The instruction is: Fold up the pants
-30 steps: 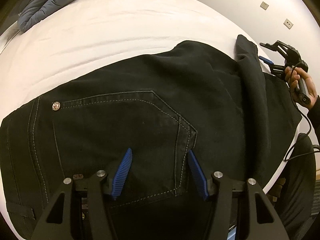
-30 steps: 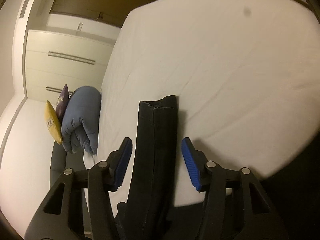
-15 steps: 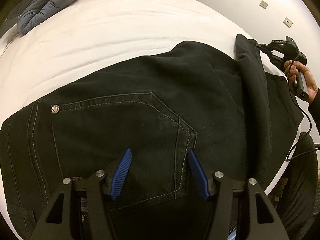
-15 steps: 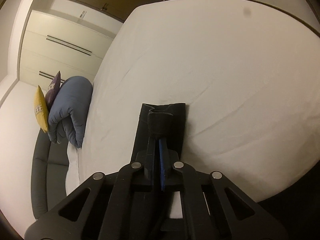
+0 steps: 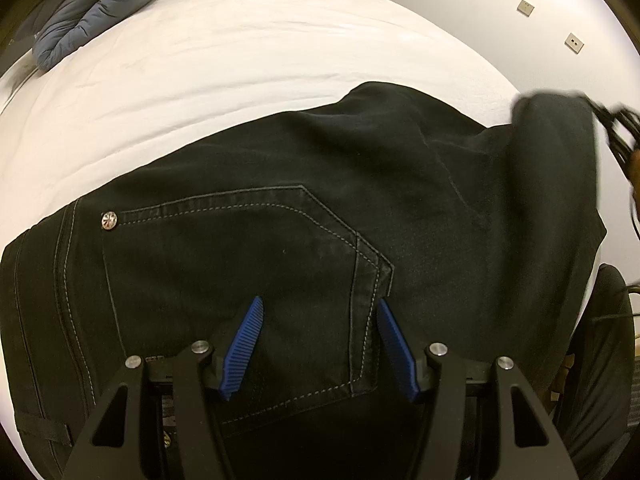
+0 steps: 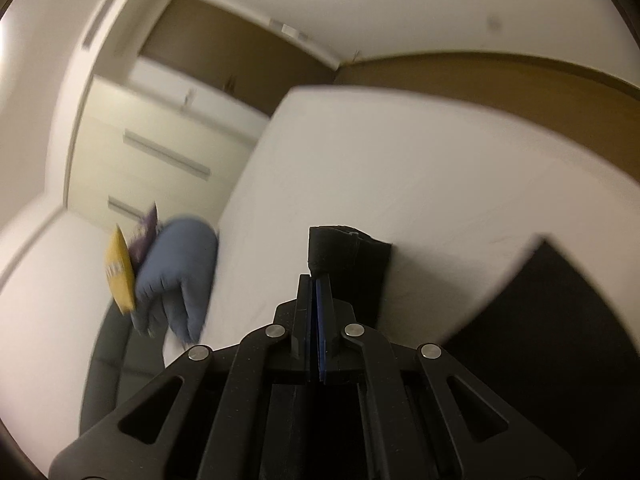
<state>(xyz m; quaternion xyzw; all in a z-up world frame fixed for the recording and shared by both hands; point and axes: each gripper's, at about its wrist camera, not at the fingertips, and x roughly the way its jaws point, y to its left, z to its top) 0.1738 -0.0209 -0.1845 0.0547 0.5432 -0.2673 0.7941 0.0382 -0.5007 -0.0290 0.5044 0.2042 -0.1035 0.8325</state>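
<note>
the left tool [image 5: 318,312] hangs nearest, jaws apart and released, its two blue pads [image 5: 243,350] poised over the back pocket [image 5: 240,264] of the black pants [image 5: 280,208]; whether the tips touch the cloth cannot be told. the pants lie spread across the near side of the white bed [image 5: 240,60], waist end reaching the near-left edge of the mattress, one silver rivet [image 5: 109,220] at the pocket corner. the right tool [image 6: 316,280] is clenched on the hem of one pant leg [image 6: 344,248], which rises off the sheet; its jaws have just been closing, with that cloth between them. a second ago those jaws stood apart astride the leg lying flat, and the tool has since lifted it, while the left tool has kept its place. in the left wrist view the raised leg is a blurred dark fold at the right edge of the bed. beyond the pants the sheet is bare right to the far edge, wide room for moving. further off sit one rolled blue duvet [image 6: 176,272] and two cushions, one yellow [image 6: 120,272], one purple [image 6: 148,228], before a pale wardrobe [image 6: 160,152].
</note>
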